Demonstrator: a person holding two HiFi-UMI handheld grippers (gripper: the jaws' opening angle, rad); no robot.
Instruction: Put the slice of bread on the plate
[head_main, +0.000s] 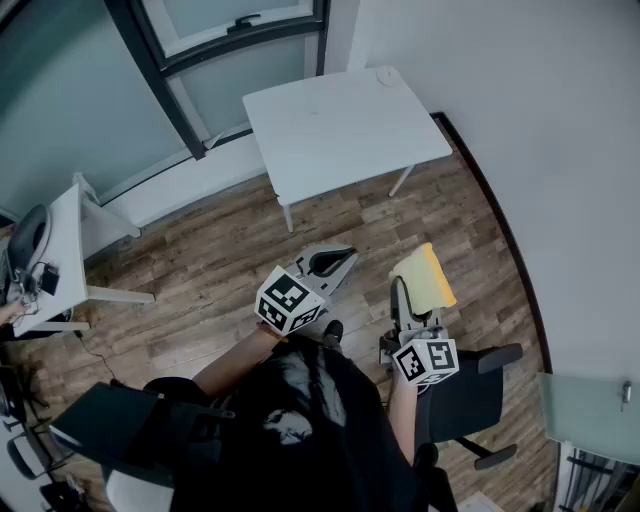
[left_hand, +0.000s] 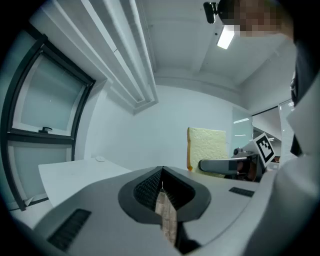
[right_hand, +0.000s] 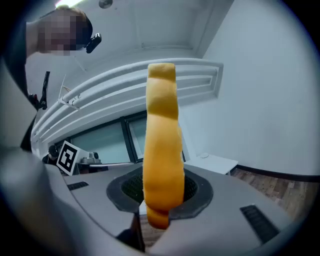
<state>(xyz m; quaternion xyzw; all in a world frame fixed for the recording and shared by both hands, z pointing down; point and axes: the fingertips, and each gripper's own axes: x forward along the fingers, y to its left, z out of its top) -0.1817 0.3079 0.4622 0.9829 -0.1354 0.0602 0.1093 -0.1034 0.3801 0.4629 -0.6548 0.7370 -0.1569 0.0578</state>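
My right gripper (head_main: 409, 296) is shut on a slice of bread (head_main: 424, 277), pale on its face with an orange-brown crust. The right gripper view shows the bread (right_hand: 161, 150) edge-on, standing up between the jaws of the right gripper (right_hand: 159, 197). In the left gripper view the bread (left_hand: 206, 145) shows face-on to the right. My left gripper (head_main: 333, 262) is held beside it at the left, jaws shut with nothing between them; its jaws (left_hand: 162, 189) meet along a thin line. A small white round plate (head_main: 387, 76) lies at the far right corner of the white table (head_main: 340, 125).
The white table stands ahead on a wooden floor (head_main: 230, 260), below a dark-framed window (head_main: 220, 40). A white desk with gear (head_main: 50, 255) is at the left. A black office chair (head_main: 480, 395) is behind my right arm. A white wall (head_main: 540, 150) runs along the right.
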